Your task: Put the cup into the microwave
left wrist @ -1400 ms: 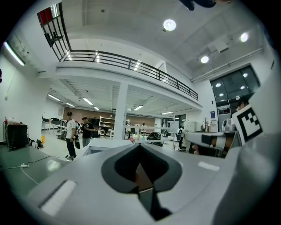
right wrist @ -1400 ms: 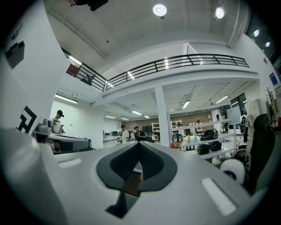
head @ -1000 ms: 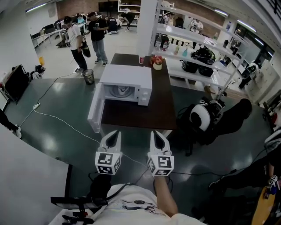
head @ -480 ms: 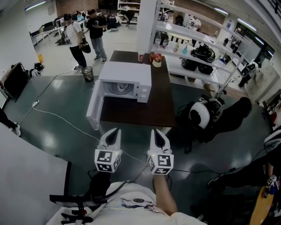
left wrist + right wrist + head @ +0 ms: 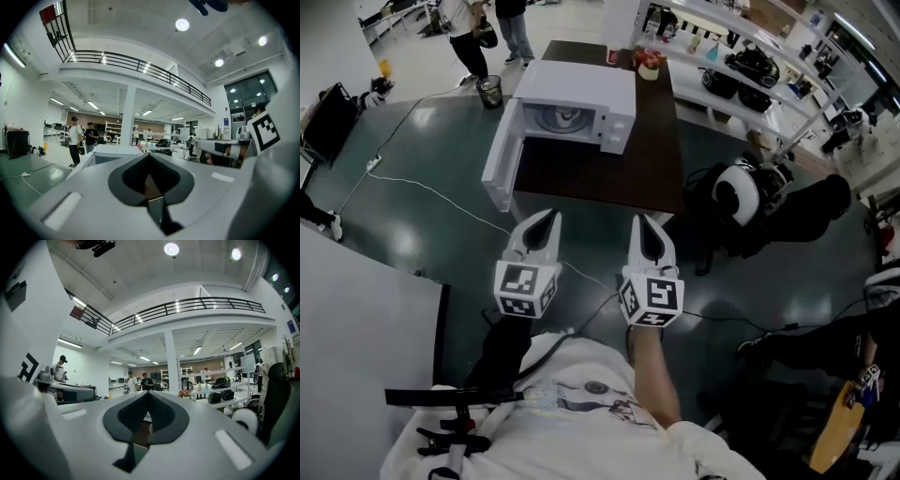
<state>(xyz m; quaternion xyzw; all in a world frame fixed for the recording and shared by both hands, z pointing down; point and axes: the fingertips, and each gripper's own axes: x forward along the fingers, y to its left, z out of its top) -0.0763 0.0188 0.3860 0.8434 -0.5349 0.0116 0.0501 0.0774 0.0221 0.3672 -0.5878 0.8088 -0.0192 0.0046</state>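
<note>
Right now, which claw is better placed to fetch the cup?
Right, probably. The small cream cup stands far right on the dark table, nearer the right claw; the open door of the white microwave juts out before the left claw.

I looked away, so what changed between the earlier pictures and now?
Only the head view shifted: everything sits higher in the picture, as if the head tipped further down. Nothing was taken or let go. The left gripper and right gripper stay shut and empty, short of the table; the microwave is still open, the cup still at the table's far end.
</note>
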